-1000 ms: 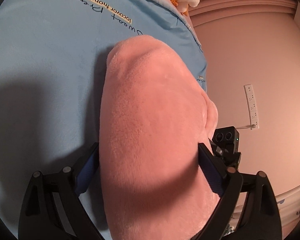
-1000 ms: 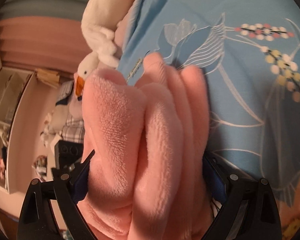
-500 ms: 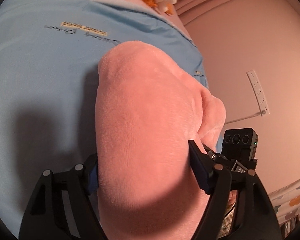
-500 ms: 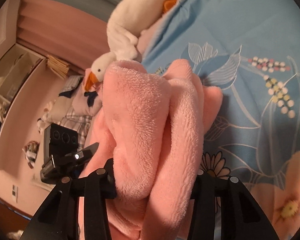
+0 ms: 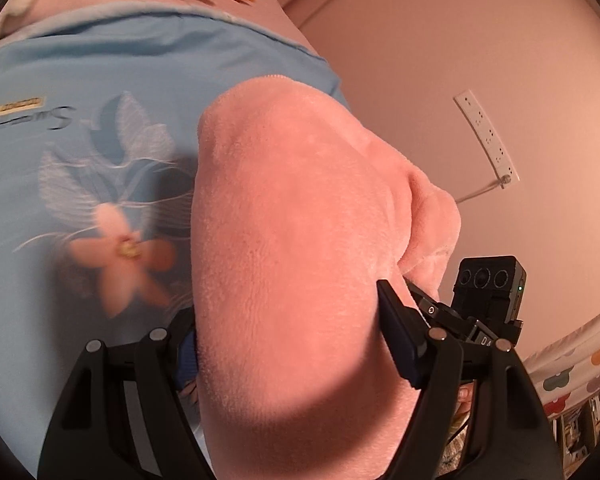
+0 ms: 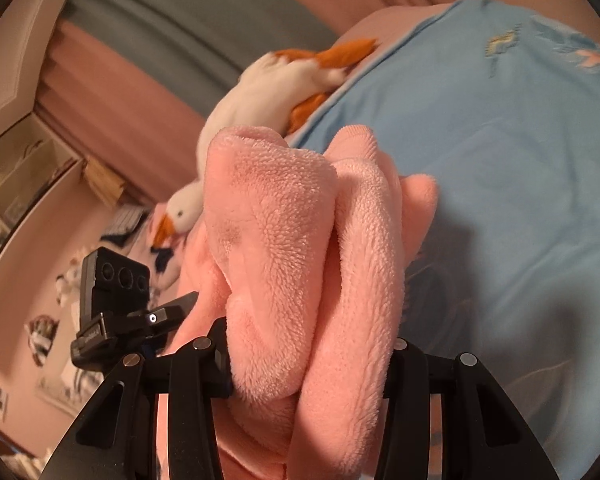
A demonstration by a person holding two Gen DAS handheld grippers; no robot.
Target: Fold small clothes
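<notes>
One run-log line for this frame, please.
task: fold small clothes | left gripper: shut on pink garment | right gripper: shut on pink garment | garment bunched over blue bedspread | fold unfinished

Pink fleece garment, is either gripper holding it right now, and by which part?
Both hold the pink fleece garment: the left gripper grips a smooth fold, the right gripper a bunch of gathered layers.

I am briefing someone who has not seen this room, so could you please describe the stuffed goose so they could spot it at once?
Start at the light blue floral bedspread covering the bed. At its far edge, beyond the fluffy pink fleece garment clamped in the right gripper, lies the white plush goose. Its orange beak and orange feet set it apart from the pink and blue fabric around it.
</notes>
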